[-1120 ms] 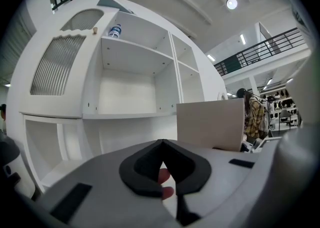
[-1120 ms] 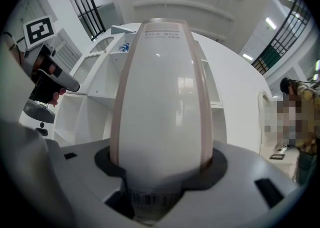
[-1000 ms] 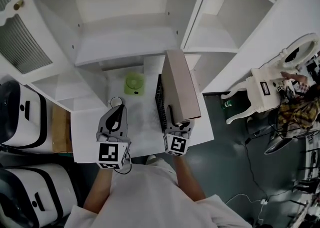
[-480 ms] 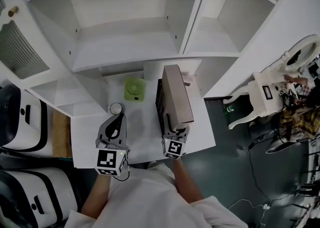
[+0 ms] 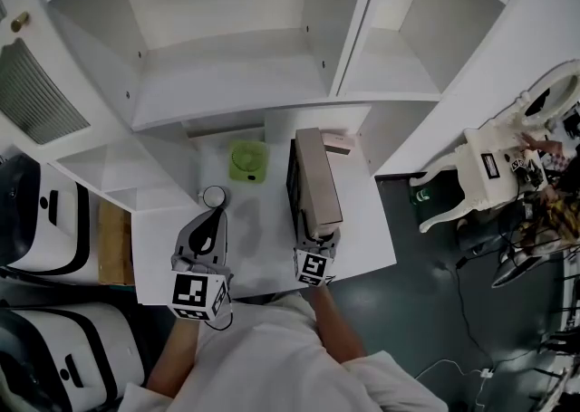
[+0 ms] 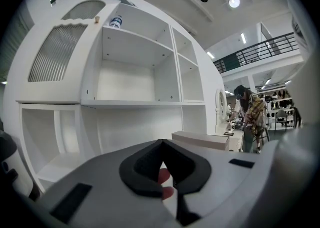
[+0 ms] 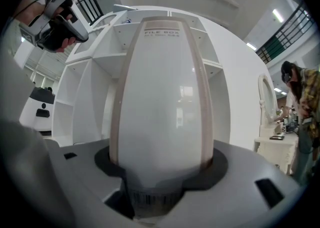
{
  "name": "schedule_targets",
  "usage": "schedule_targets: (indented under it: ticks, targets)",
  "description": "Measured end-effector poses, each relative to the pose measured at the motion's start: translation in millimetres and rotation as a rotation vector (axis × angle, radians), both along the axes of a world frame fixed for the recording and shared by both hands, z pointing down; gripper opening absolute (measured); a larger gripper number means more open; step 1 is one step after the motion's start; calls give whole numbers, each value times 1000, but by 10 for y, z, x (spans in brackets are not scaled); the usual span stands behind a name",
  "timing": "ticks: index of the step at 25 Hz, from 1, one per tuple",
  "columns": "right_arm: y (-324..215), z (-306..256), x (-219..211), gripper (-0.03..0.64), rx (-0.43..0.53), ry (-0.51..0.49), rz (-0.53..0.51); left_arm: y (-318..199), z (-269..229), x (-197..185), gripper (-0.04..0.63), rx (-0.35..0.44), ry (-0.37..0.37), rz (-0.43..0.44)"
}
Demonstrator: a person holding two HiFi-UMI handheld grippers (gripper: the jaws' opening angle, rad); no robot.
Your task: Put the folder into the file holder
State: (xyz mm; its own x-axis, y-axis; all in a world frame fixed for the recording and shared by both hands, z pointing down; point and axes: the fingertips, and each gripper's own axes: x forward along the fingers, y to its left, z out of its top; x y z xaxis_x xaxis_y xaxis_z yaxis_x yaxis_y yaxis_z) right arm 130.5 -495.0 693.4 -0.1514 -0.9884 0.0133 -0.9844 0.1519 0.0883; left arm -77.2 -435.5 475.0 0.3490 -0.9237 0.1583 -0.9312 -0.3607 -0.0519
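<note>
Down on the white table (image 5: 364, 231), seen from the head view, the folder (image 5: 317, 177) stands on edge right of centre, running from near to far. The black file holder (image 5: 290, 186) shows along its left side, touching it. How deep the folder sits in it is hard to tell from above. The right gripper (image 5: 316, 240) is at the folder's near end, clamped onto it. The left gripper (image 5: 214, 216) hangs over the table to the left, well apart from the folder, its tips just near of a small round cup (image 5: 214, 196). A green round thing (image 5: 246, 158) lies further back, and a pink thing (image 5: 337, 142) peeks out at the folder's far right corner. White shelving (image 5: 227, 57) fills the far side.

Over to the left gripper view: the left gripper (image 6: 161, 144) has its dark pads pressed together at the tips, clenched on nothing. The folder (image 6: 200, 139) shows as a pale slab off to the right, with the white shelving (image 6: 135, 71) behind and a person (image 6: 248, 114) standing far right.

Now the right gripper view: the folder (image 7: 162, 96) fills the middle, its pale spine printed "FILE BOX", rising upright. The right gripper (image 7: 161, 168) has a jaw on each side of it, pressing in and grasping it firmly.
</note>
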Motion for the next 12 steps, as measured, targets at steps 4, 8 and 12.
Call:
schedule_targets:
  ticks: [4,8,12]
  targets:
    - [39,219,-21,279,-50,9,0,33,30,-21,-9,-6,-2,6]
    - [28,246,-37,282,-68,17,-7,36,19,-65,-9,-3,9,5]
    - [45,315,-65,308,-128,9,-35,65,15,-73,-9,-8,25,7]
